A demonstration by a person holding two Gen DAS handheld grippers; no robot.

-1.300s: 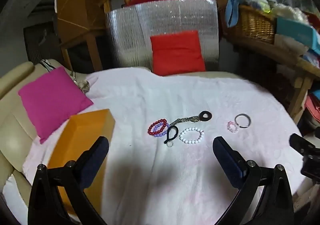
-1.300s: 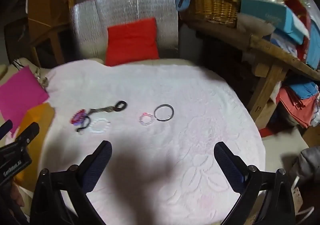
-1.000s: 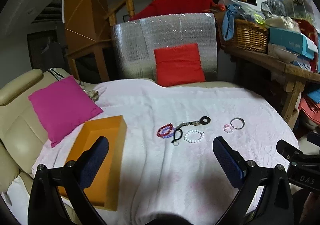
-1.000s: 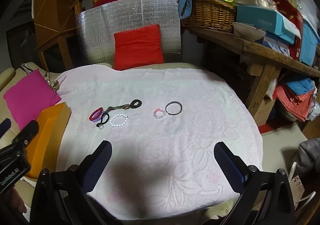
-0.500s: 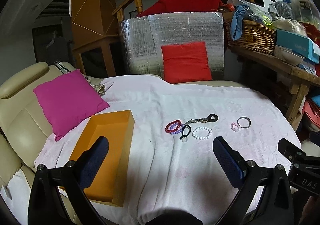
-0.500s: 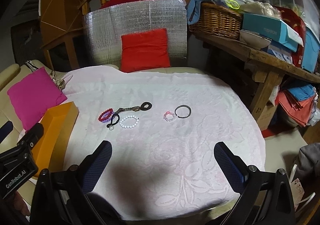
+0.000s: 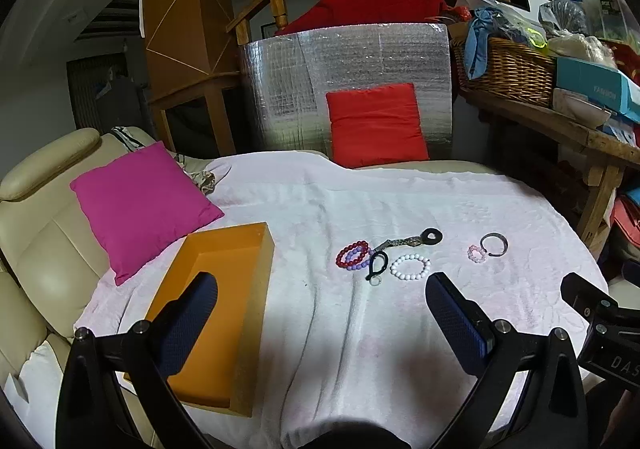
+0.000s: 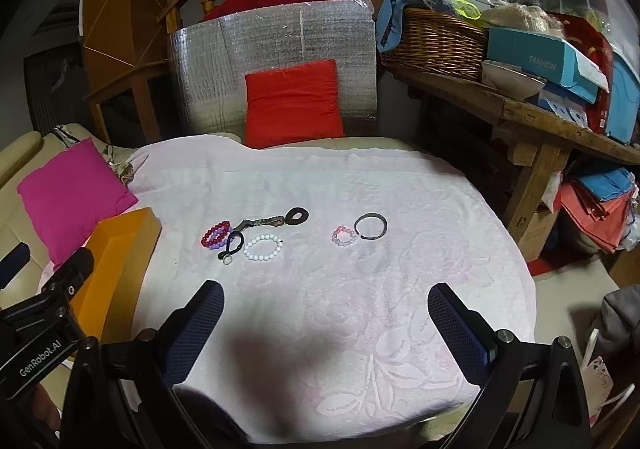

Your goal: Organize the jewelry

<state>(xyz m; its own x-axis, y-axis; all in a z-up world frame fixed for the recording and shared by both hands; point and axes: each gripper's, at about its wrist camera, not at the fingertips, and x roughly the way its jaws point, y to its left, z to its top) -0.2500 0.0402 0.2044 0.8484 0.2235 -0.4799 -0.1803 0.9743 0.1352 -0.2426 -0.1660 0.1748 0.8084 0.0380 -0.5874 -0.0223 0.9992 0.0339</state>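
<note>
— Two claws, both spread wide and holding nothing. The left claw (image 7: pixel 320 309) hangs over the near part of the pink cloth (image 7: pixel 400 209); the right claw (image 8: pixel 326 313) does the same further right.

— Where is the jewelry?

— Ahead of both claws, well apart from the fingertips. In the left view a red bead bracelet (image 7: pixel 352 252) lies on a purple one, touching the end of a keychain strap (image 7: pixel 404 242). Just beside them sit a black clip (image 7: pixel 378 264) and a white bead bracelet (image 7: pixel 410 267). Further right, a small pink bead ring (image 7: pixel 476 253) touches a dark metal bangle (image 7: pixel 494 244).

— Which way does the strap run?

— Its long axis goes from near left to far right, with the black disc at the far end. The clip slants the same way, with a small ring at its near end. The bangle's gap faces left in the right view (image 8: pixel 371 226).

— And the box?

— An orange box (image 7: pixel 224 301) lies open on the left; its long side runs away from the camera. The left finger covers part of it.

— Anything unclear?

— The purple bracelet is mostly hidden under the red one.
</note>
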